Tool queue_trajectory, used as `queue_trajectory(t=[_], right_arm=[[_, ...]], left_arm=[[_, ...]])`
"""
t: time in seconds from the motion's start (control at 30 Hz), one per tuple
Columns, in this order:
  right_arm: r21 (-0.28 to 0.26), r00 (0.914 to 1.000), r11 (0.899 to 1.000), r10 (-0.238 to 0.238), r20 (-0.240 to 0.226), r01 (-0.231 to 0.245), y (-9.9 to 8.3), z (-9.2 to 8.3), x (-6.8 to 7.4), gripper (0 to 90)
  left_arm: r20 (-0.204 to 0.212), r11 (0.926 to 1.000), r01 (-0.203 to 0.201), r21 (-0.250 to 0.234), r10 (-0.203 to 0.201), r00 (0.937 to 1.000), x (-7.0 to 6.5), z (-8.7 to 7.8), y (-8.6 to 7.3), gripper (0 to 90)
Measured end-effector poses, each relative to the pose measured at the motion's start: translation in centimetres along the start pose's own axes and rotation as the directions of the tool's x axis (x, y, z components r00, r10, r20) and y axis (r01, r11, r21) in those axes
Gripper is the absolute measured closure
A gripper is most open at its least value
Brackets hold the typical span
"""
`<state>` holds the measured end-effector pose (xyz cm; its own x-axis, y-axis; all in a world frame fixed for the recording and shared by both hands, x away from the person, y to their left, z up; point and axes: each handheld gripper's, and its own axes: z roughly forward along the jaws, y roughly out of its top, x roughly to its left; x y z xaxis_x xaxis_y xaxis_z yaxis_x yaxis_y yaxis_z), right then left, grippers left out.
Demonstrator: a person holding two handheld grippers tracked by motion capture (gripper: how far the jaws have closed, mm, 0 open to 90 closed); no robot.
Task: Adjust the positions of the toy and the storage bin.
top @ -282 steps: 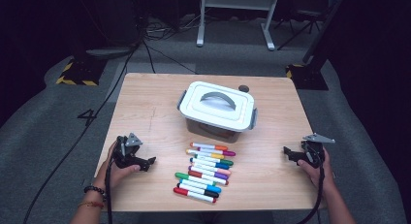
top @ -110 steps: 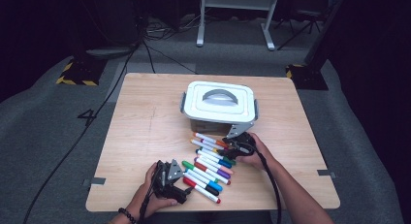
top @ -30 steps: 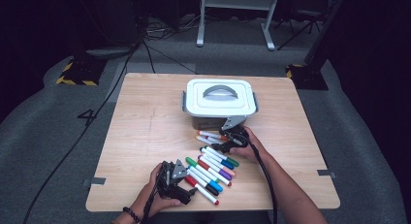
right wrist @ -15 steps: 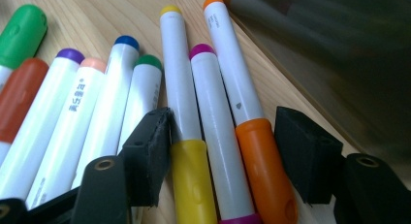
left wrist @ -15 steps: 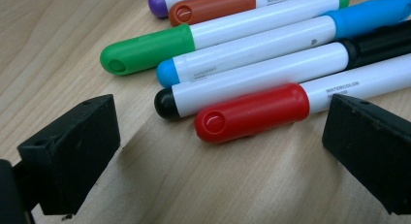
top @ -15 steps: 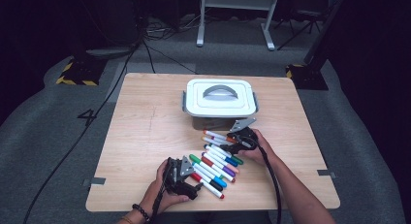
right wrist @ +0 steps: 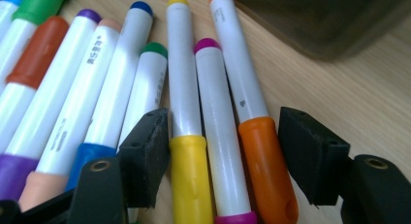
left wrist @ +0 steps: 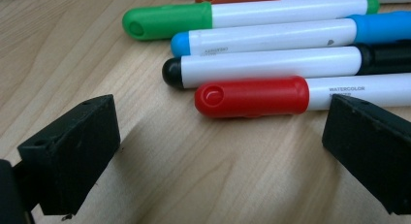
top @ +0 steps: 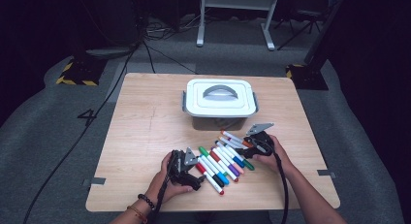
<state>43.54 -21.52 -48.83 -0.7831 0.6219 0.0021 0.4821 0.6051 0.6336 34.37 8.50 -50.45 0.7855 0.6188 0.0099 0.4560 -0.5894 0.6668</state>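
Observation:
A row of several coloured markers [top: 223,158] lies slantwise on the wooden table [top: 145,132], in front of a white lidded box [top: 219,100]. My left gripper [top: 197,179] rests at the row's near-left end. Its jaws stand wide open on the wood [left wrist: 218,136], and the red marker cap [left wrist: 252,96] lies just ahead of them, untouched. My right gripper [top: 244,150] is at the row's far-right end. Its jaws have just been opening and straddle [right wrist: 223,132] the yellow marker [right wrist: 186,112], the magenta marker [right wrist: 218,117] and the orange marker [right wrist: 252,112] without clamping them.
The box has a grey handle set into its lid and grey side latches. Its dark wall [right wrist: 329,20] stands just beyond the orange marker's tip. Cables trail from both grippers toward the person. Bare wood spreads over the table's left half.
Both hands have slid to the right. The row of markers has shifted right with them and lies more slanted. The right gripper now sits at the row's right end.

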Motion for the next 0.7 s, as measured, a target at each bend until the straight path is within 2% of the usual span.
queue_trajectory(t=[0.2, 0.47, 0.7], right_arm=[[0.023, 0.9992, 0.999, 0.038, -0.008, -0.038, -1.2, -1.4, -0.4, 32.4], [0.031, 0.999, 0.999, 0.038, -0.025, -0.037, -2.3, -2.6, -0.2, 37.1], [0.033, 0.9986, 0.999, 0.04, -0.033, -0.039, -3.1, -3.6, 0.2, 34.0]], left_arm=[[0.002, 1.0, 0.004, 0.003, -0.004, 1.0, 0.6, 0.4, 0.5, 0.5], [0.009, 1.0, 0.005, 0.002, -0.005, 0.9999, 1.5, 1.0, 1.1, 0.5], [0.015, 1.0, 0.008, 0.004, -0.008, 0.9999, 2.4, 1.5, 1.6, 0.4]])
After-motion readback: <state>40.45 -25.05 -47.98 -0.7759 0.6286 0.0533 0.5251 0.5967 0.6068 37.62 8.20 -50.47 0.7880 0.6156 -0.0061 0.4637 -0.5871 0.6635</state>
